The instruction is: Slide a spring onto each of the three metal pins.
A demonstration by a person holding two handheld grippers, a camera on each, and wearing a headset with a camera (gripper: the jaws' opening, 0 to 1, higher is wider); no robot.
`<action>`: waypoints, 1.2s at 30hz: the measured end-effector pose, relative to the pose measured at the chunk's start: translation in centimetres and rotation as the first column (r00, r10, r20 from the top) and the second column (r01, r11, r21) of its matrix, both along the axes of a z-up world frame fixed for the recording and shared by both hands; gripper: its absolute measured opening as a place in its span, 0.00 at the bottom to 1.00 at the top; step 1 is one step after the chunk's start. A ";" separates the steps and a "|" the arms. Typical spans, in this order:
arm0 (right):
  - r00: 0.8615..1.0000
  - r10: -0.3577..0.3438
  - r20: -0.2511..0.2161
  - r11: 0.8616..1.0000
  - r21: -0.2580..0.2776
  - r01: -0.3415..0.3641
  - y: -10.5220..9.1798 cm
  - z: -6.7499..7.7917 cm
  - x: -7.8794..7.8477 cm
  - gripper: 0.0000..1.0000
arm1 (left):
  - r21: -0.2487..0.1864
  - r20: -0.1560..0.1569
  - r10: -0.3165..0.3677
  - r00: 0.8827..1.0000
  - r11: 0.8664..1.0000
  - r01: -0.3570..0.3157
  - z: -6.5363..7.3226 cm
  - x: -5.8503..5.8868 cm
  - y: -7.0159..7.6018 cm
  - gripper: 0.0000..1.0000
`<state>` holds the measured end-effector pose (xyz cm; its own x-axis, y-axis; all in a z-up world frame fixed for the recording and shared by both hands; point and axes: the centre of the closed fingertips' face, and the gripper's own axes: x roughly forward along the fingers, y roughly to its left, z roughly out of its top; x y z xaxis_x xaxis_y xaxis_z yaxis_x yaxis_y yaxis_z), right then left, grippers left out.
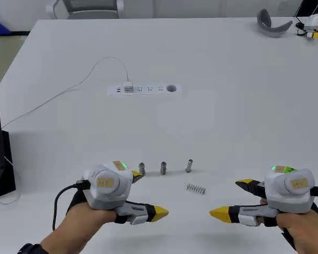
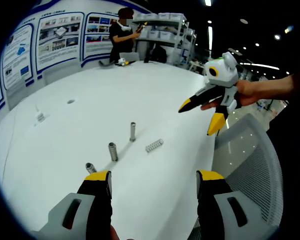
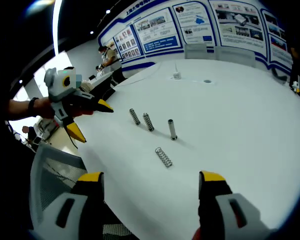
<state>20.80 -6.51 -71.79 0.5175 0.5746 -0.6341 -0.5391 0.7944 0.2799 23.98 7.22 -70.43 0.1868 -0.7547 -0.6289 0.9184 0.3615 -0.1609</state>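
Both grippers empty, jaws spread wide. Left gripper (image 1: 148,193) and right gripper (image 1: 232,198) sit low over the table (image 1: 212,121), tips facing each other. The loose spring (image 1: 196,188) lies flat in the gap btwn them, just ahead of the right gripper's fingers and nearer to them than to the left's.

Beyond it is a row of three pins. The end pin (image 1: 141,168), next to the left gripper's upper finger, and the middle pin (image 1: 163,168) each wear a spring. The bare pin (image 1: 189,165) stands upright just past the loose spring, on the side nearest the right gripper's fingers. So two done, one to go, I'd say.

Right gripper looks best placed for the pick:
- Come down w/ one finger either side of the coil and pinch near one end, so the other end's bore is free.
- Squeeze lightly, as thin wire prob. squashes or pops out.
- Tip it upright, centre the open end over the pin top, then lower straight.

Can't tell if the pins are fixed. The left gripper's fingers could steady the base if it wobbles.
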 end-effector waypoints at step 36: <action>1.000 -0.015 -0.008 1.000 0.005 0.015 -0.3 1.0 -2.1 0.80 | 0.100 -0.023 -0.216 0.976 0.971 0.218 -6.3 1.3 -11.4 0.43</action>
<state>18.75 -6.78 -70.76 0.5212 0.5703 -0.6349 -0.5249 0.8008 0.2884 25.28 -4.19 -76.70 0.0174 -0.7086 -0.7054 0.9749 0.1687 -0.1453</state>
